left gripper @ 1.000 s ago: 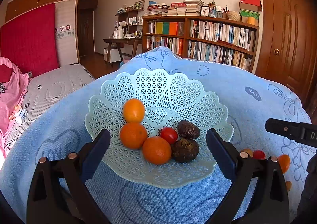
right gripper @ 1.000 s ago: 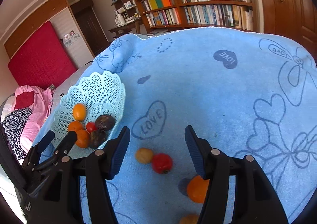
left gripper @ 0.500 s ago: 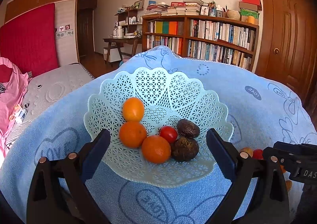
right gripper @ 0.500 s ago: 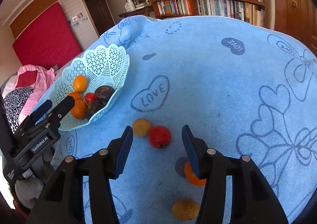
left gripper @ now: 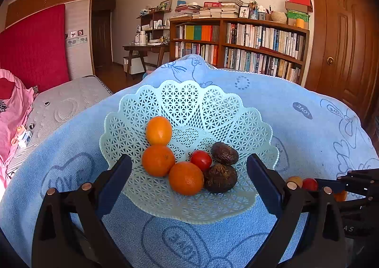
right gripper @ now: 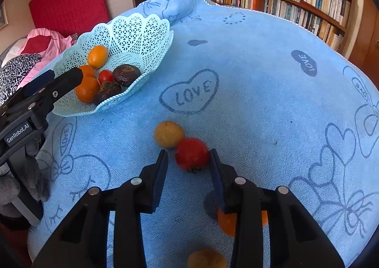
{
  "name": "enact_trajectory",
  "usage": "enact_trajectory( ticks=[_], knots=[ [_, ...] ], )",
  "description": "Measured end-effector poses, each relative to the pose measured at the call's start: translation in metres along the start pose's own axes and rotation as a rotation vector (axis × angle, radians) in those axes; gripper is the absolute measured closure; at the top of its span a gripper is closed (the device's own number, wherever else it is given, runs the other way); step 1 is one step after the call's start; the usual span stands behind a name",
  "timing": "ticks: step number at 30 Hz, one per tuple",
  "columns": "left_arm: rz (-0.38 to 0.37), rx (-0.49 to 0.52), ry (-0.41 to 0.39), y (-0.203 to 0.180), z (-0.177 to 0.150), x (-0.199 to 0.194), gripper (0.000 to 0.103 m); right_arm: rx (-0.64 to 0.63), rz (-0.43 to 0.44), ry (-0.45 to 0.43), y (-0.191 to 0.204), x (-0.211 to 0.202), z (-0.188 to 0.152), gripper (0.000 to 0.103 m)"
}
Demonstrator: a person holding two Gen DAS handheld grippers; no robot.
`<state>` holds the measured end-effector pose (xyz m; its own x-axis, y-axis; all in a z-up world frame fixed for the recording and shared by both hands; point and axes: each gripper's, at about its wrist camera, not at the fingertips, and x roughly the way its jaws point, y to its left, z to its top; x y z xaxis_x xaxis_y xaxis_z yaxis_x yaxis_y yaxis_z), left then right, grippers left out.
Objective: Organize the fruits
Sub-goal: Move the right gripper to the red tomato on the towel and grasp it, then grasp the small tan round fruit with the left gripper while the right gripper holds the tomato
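One blue towel (right gripper: pixel 248 92) printed with hearts covers the whole work surface. On it sits my mint lattice basket (left gripper: pixel 189 99), holding three oranges (left gripper: pixel 186 177), two dark brown fruits (left gripper: pixel 220 177) and a small tomato (left gripper: pixel 200 160). My left gripper (left gripper: pixel 189 173) is spread wide at the basket's near rim, holding nothing. My right gripper (right gripper: pixel 188 166) stands open around a loose red tomato (right gripper: pixel 192 154), its right finger just beside the fruit. A yellow fruit (right gripper: pixel 168 134) touches that tomato.
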<state>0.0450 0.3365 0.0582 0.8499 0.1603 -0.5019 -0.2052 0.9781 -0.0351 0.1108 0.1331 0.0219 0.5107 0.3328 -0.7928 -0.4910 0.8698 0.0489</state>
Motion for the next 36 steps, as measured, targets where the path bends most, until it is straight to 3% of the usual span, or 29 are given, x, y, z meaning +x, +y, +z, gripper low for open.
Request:
enact_trajectory(
  ticks=[6,14,25,30,36],
  knots=[
    [-0.002,0.006,-0.005,-0.002,-0.002,0.0,0.004,0.071,-0.002,-0.033,-0.008,-0.009,-0.005,0.074],
    [-0.04,0.039,-0.05,-0.013,-0.007,-0.01,0.004,0.283,-0.019,-0.149,-0.046,-0.05,-0.029,0.074],
    [-0.192,0.127,-0.052,-0.046,-0.012,-0.035,0.005,0.383,-0.068,-0.226,-0.074,-0.082,-0.066,0.074],
    [-0.273,0.231,0.002,-0.08,-0.026,-0.041,0.026,0.422,-0.045,-0.236,-0.083,-0.08,-0.074,0.074],
    [-0.377,0.238,0.118,-0.102,-0.034,-0.027,0.036,0.444,-0.022,-0.248,-0.088,-0.083,-0.079,0.074]
  ],
)
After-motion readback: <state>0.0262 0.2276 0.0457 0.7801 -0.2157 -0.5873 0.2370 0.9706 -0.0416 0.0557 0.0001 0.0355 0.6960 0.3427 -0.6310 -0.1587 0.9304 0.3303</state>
